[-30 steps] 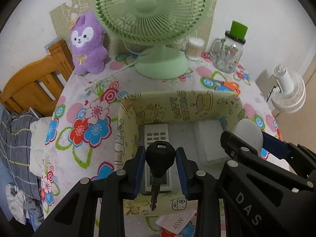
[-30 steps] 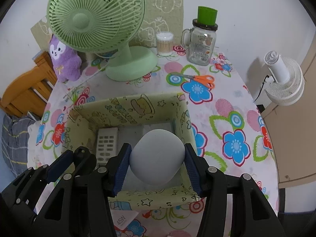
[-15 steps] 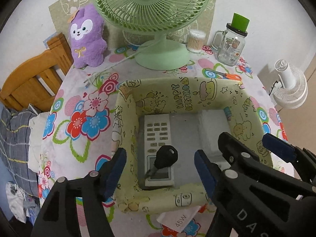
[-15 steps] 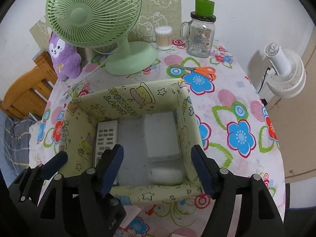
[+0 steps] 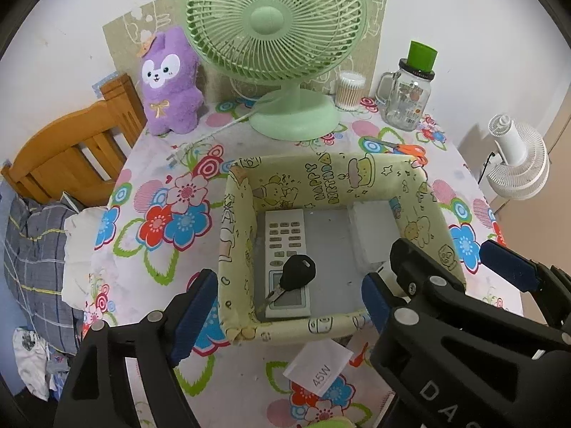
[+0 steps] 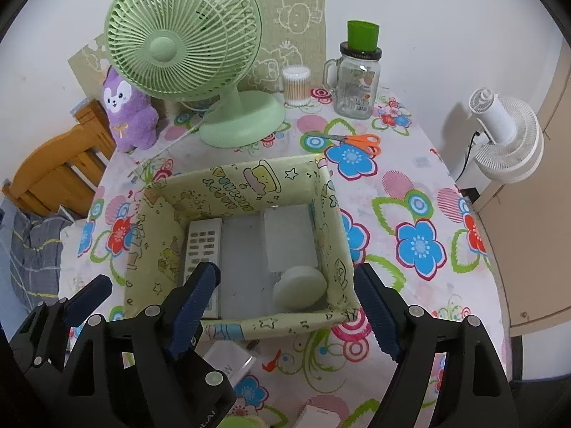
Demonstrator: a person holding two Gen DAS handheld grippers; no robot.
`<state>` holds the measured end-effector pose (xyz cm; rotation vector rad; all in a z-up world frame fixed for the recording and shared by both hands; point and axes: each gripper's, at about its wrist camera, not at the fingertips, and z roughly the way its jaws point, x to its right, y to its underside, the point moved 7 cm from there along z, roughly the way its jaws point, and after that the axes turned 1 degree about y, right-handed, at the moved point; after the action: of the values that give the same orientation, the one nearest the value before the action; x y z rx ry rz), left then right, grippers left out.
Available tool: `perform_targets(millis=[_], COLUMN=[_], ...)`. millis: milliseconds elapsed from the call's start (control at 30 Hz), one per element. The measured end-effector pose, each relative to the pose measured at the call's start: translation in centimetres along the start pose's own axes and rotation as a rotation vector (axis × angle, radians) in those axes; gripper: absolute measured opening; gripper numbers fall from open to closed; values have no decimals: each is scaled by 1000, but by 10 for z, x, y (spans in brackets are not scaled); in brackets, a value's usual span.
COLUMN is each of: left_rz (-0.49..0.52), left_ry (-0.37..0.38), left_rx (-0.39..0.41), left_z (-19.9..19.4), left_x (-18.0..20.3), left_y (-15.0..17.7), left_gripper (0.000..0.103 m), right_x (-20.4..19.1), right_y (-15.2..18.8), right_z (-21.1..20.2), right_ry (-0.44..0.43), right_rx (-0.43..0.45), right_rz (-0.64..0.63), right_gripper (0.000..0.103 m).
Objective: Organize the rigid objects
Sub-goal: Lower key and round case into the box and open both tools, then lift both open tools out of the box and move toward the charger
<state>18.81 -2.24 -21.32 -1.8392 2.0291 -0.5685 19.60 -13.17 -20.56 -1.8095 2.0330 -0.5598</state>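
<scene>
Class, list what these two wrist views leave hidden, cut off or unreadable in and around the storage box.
- Remote control: near end hidden by the right gripper's finger, right wrist view.
- White flat block: near part behind the right gripper, left wrist view.
- Key: blade tip too small, left wrist view.
- White charger: partly hidden, right wrist view.

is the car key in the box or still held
In the box. The car key lies on the remote; the left gripper stands open around nothing.

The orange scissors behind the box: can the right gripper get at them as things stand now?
Probably yes. The right gripper has empty, open jaws, and the scissors lie flat on bare cloth with nothing on them. Only the box stands between, low enough to pass over.
</scene>
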Motion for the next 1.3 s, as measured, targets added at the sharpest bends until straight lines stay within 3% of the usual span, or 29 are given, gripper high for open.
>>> perform_targets(millis=[1300], left_rz=[22], left_ry=[32], left_rx=[128], left_z=[-102], left_x=[25], left_y=[34], left_gripper=[93], right_x=[20], right_y=[33], right_z=[-108], right_ry=[-14], right_rx=[149], right_rz=[-15], right_gripper=[84])
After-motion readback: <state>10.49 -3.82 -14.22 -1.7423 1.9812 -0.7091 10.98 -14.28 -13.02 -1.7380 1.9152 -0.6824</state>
